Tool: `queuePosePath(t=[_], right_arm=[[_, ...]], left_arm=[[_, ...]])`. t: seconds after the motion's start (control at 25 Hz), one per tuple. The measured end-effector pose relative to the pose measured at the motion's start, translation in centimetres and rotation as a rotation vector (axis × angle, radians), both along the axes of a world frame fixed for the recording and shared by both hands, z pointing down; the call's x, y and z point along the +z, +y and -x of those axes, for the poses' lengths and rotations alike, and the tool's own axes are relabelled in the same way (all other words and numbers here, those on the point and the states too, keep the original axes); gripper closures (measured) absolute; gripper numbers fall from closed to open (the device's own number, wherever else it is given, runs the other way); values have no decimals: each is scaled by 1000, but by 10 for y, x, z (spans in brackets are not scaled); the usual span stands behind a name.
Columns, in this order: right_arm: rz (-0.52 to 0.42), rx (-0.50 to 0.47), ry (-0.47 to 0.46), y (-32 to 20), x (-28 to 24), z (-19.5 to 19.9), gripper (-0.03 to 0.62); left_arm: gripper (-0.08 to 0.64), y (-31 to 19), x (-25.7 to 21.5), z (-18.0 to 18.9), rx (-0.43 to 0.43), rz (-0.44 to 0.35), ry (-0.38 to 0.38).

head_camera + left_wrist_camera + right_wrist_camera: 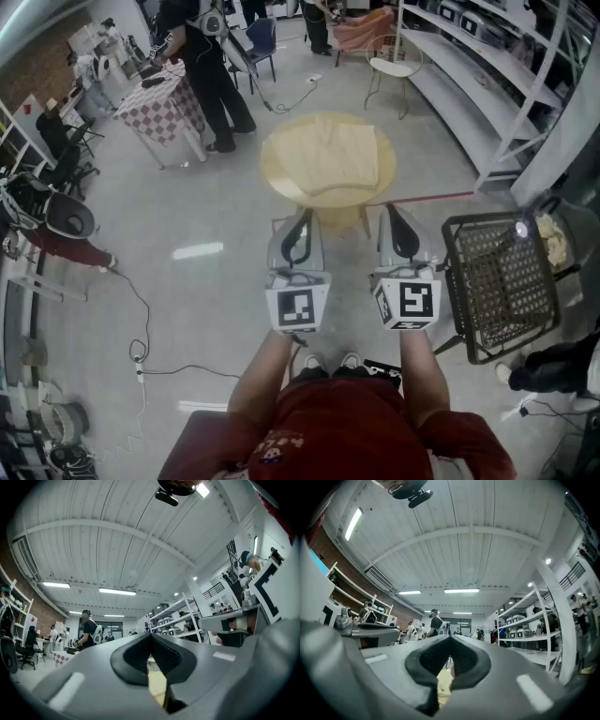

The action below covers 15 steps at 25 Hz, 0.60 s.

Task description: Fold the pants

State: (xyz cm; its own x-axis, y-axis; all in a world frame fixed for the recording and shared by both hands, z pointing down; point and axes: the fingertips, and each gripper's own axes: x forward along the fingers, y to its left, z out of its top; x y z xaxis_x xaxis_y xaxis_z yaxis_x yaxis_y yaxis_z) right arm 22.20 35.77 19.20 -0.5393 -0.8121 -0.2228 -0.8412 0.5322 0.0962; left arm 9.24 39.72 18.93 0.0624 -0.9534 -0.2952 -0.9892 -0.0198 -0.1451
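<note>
Workshop floor: round wooden table (277, 161) at 12 o'clock carries folded beige pants (333, 155). Left gripper (302, 216) and right gripper (393, 210) are fully closed and empty.

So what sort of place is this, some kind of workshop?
Probably a lab or workshop hall: long metal shelves along one side, cables trailing on the floor, and people standing at a checkered table.

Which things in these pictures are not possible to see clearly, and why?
Head view: the beige cloth on the round wooden table is too small and pale to count folds or find a waistband.
Both gripper views: the shut left tool and right tool cover that table, all but a sliver.
Head view: the pale items behind the black wire basket are too small to name.
</note>
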Motion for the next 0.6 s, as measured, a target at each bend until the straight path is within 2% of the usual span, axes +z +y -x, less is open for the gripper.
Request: queuePosePath(t=[0.6], right_arm=[[14, -26, -8, -27, 10, -29, 594]], left_arm=[[554, -25, 4, -31, -33, 2, -9]])
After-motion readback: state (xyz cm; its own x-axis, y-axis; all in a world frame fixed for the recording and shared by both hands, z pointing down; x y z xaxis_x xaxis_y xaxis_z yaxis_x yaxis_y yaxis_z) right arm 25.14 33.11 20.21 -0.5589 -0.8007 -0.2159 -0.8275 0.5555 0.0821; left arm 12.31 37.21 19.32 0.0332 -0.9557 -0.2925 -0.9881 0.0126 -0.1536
